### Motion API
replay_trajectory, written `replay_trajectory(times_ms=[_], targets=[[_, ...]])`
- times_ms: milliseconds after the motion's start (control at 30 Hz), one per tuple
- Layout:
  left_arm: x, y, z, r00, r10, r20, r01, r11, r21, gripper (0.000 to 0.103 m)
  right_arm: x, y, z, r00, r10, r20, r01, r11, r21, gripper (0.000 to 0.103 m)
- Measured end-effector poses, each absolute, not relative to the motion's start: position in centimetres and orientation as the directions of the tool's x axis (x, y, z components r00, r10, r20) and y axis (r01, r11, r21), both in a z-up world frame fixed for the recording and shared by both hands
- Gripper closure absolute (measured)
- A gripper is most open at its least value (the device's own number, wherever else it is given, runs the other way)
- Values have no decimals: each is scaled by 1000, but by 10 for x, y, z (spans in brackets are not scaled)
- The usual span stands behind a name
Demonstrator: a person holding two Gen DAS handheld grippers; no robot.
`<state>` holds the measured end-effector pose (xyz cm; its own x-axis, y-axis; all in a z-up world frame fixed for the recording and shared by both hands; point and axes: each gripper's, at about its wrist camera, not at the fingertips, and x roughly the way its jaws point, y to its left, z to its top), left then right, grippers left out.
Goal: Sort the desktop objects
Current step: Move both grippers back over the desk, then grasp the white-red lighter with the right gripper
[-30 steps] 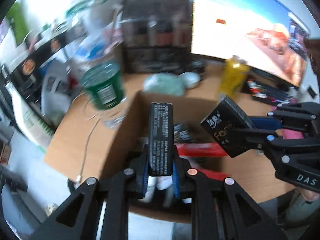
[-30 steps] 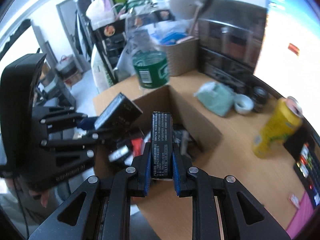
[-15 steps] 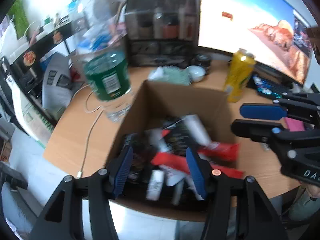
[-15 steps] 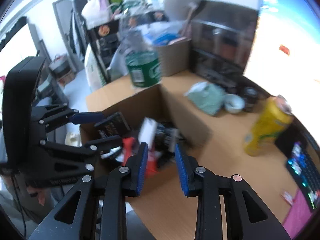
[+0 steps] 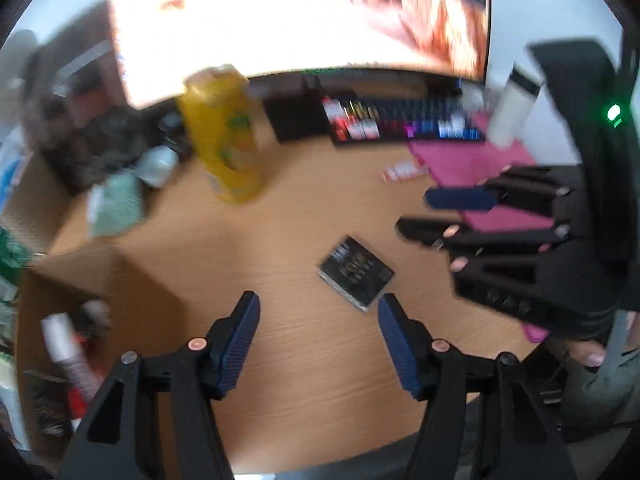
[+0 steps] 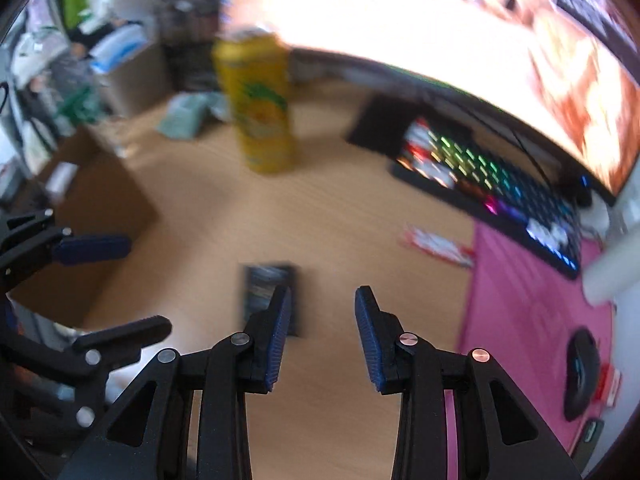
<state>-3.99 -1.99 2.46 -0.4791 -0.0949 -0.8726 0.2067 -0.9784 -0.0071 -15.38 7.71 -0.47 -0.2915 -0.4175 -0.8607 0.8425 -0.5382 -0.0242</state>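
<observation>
- A black box [image 5: 355, 273] is seen lying flat on the counter [image 5: 280, 220], near the yellow can [image 5: 224, 136].
- Both grippers, left [image 5: 318, 344] and right [image 6: 320, 336], are empty; their jaws have just been opening and stand apart.
- A fresh pickup is judged in hand; next, the box must be straddled and clamped.

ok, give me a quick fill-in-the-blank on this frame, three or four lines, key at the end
1. The black packet lies flat on the ____.
2. The can standing upright near the monitor is ____ in colour.
3. Both the left claw and the right claw are ____, with nothing between their pads.
4. The mat beside the keyboard is ____.

Missing words: desk; yellow; open; pink
</observation>
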Motion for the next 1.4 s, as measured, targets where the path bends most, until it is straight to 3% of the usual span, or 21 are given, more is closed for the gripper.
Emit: replay_trajectory(times_ms=[167, 567, 700, 867, 1167, 1267, 1300, 1400], targets=[[-66, -19, -13, -393, -87, -915, 219, -976, -1, 36, -217, 86, -24, -267, -391, -881, 817, -577, 9, 68], [-85, -30, -32, -369, -38, -929, 218, -975, -47, 36, -320, 66, -61, -404, -224, -887, 720, -677, -157, 68], [-83, -32, -31, -369, -46, -928, 228, -973, -42, 36, -315, 67, -72, -441, -170, -881, 721, -653, -235, 68], [-80, -29, -27, -381, -44, -923, 222, -974, -46, 36, -284, 82, -67, -338, -227, -914, 779, -612, -136, 68], [-76, -25, -24, -389, -48, -920, 207, -978, -37, 36, -262, 65, -62, -304, -289, -908, 788, -612, -69, 68], [-74, -27, -23, -389, -51, -920, 211, -977, -35, 36, -266, 53, -77, -288, -270, -919, 790, -609, -69, 73], [-74, -27, -24, -388, -51, -920, 210, -977, -34, 36, -265, 54, -76, -287, -284, -915, 791, -609, -59, 81], [-74, -29, -25, -388, -52, -920, 214, -976, -34, 36, -259, 59, -75, -282, -276, -919, 786, -615, -56, 80]])
